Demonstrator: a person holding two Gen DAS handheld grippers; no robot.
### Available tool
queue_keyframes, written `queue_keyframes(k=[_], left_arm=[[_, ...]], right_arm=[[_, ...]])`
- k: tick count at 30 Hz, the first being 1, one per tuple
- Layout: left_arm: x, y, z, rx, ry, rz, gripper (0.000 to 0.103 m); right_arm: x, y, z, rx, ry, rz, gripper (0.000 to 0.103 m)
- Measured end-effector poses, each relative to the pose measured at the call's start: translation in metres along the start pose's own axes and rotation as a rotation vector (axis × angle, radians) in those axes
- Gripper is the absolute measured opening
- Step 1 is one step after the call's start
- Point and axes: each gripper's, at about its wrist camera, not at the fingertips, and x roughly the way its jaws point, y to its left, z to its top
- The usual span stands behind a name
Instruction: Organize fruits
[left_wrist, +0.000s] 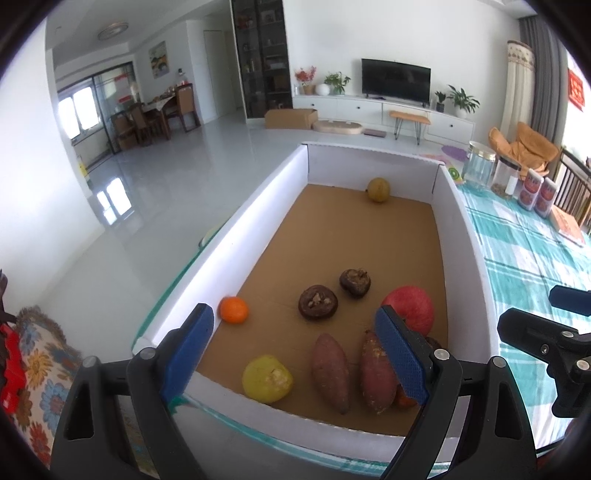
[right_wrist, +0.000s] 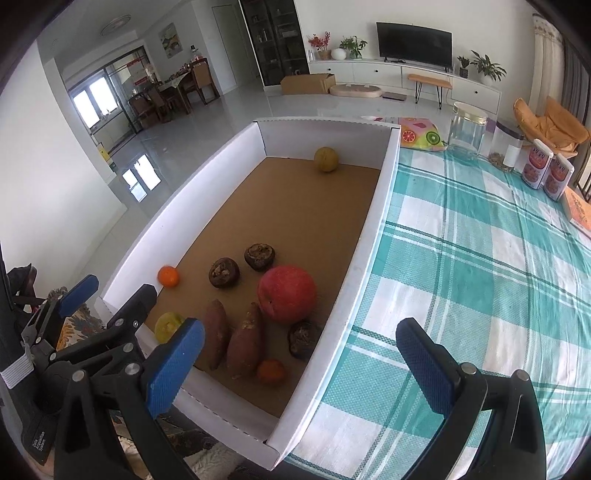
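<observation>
A white-walled box (left_wrist: 258, 206) with a cardboard floor holds a red apple (left_wrist: 410, 308), two sweet potatoes (left_wrist: 330, 373), a yellow fruit (left_wrist: 267, 378), a tangerine (left_wrist: 233, 310), two dark brown fruits (left_wrist: 317, 306) and a round yellow-brown fruit (left_wrist: 378, 189) at the far wall. My left gripper (left_wrist: 293, 317) hangs open over the box's near end, nothing between its fingers. My right gripper (right_wrist: 300, 332) is open above the box's near right wall (right_wrist: 354, 266), beside the apple (right_wrist: 287, 293), a third dark fruit (right_wrist: 303, 338) and a small orange (right_wrist: 271, 371).
The box stands on a teal plaid tablecloth (right_wrist: 480, 258). At the table's far right are a glass jar (right_wrist: 467, 129), two printed canisters (right_wrist: 546, 170), an orange book (right_wrist: 580, 210) and a fruit-print cushion (right_wrist: 421, 133). The table edge (left_wrist: 177, 280) drops to the floor on the left.
</observation>
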Motion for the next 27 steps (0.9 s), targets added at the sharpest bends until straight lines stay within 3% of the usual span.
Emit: queue_keyframes(k=[7, 13, 27], left_arm=[[0.002, -0.004, 0.0, 0.027, 0.019, -0.001, 0.091], [0.003, -0.007, 0.0, 0.039, 0.036, -0.009, 0.097], [-0.002, 0.003, 0.003, 0.036, 0.065, -0.022, 0.097]], right_arm=[[0.0, 0.006, 0.002, -0.014, 0.005, -0.011, 0.103], [-0.005, 0.009, 0.003, -0.023, -0.002, -0.019, 0.103], [-0.001, 0.012, 0.005, -0.021, 0.032, -0.046, 0.103]])
